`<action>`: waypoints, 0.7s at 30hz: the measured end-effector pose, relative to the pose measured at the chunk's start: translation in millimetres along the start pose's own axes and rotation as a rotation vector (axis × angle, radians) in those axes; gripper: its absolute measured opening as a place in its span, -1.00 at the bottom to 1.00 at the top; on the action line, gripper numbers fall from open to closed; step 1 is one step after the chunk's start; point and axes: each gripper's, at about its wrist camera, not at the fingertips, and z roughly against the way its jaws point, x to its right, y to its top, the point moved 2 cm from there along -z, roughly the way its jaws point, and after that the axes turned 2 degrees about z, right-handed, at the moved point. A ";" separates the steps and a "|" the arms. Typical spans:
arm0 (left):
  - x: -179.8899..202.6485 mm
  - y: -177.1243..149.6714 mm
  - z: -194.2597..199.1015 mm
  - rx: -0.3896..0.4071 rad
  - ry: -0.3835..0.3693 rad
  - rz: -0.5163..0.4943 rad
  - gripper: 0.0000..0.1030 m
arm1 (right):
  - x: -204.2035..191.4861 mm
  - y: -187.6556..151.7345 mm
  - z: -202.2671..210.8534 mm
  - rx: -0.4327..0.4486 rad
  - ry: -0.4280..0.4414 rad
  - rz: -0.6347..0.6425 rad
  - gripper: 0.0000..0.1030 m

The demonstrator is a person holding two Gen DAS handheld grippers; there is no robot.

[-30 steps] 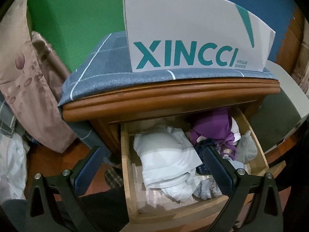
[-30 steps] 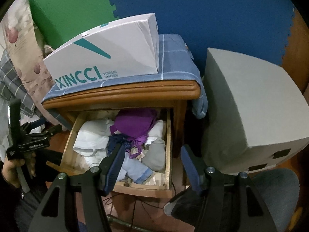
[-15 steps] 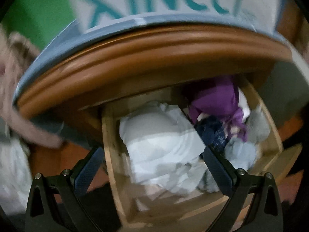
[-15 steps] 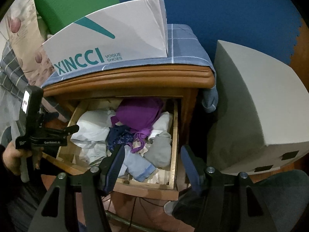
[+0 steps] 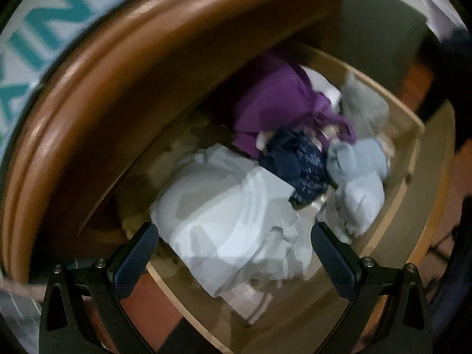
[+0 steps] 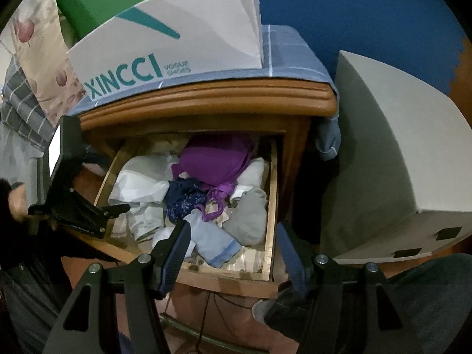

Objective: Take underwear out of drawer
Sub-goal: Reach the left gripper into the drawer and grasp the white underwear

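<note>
— Looking into the pulled-out wooden drawer (image 6: pixel 273 177) of the brown wooden nightstand (image 6: pixel 206 96), what lies in there?

— A heap of clothes. A white crumpled garment (image 5: pixel 224 221) fills the left side; a purple underwear piece (image 6: pixel 215 162) sits at the back, a dark navy patterned piece (image 6: pixel 184 199) just in front of it, touching. A grey sock-like item (image 6: pixel 247 216) lies at the right, a light blue folded cloth (image 6: pixel 214 240) near the front wall.

— And the left gripper (image 5: pixel 234 249)?

— Its blue-padded fingers (image 5: pixel 137 258) are spread wide, hanging over the white garment, nothing between them. That view is blurred.

— The right gripper (image 6: pixel 233 250)?

— Fingers (image 6: pixel 175 250) apart as well, over the drawer's front right corner, pinching nothing. One pad overlaps the light blue cloth in the view; I cannot tell if it touches.

— On top of the nightstand?

— A blue checked cloth (image 6: pixel 289 56) with a white shoe box lettered XINCCI (image 6: pixel 177 38) on it. A grey box (image 6: pixel 392 153) stands beside it, to the right.
</note>
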 end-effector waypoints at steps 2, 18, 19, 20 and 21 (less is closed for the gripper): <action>-1.3 -0.2 -7.9 -0.038 0.001 -0.033 0.99 | -3.4 -0.6 -0.7 -0.005 0.002 0.014 0.20; 7.2 -1.4 -51.9 -0.123 0.067 -0.335 0.99 | -15.0 0.9 -9.5 -0.048 -0.005 0.089 0.20; 7.0 -2.4 -53.4 -0.123 0.067 -0.337 0.99 | -15.8 1.3 -9.9 -0.047 -0.005 0.090 0.20; 6.8 -3.1 -55.5 -0.125 0.064 -0.340 0.99 | -16.3 1.6 -10.8 -0.048 -0.008 0.090 0.20; 7.0 -4.0 -57.0 -0.127 0.063 -0.346 0.99 | -16.5 1.5 -12.1 -0.051 -0.009 0.087 0.20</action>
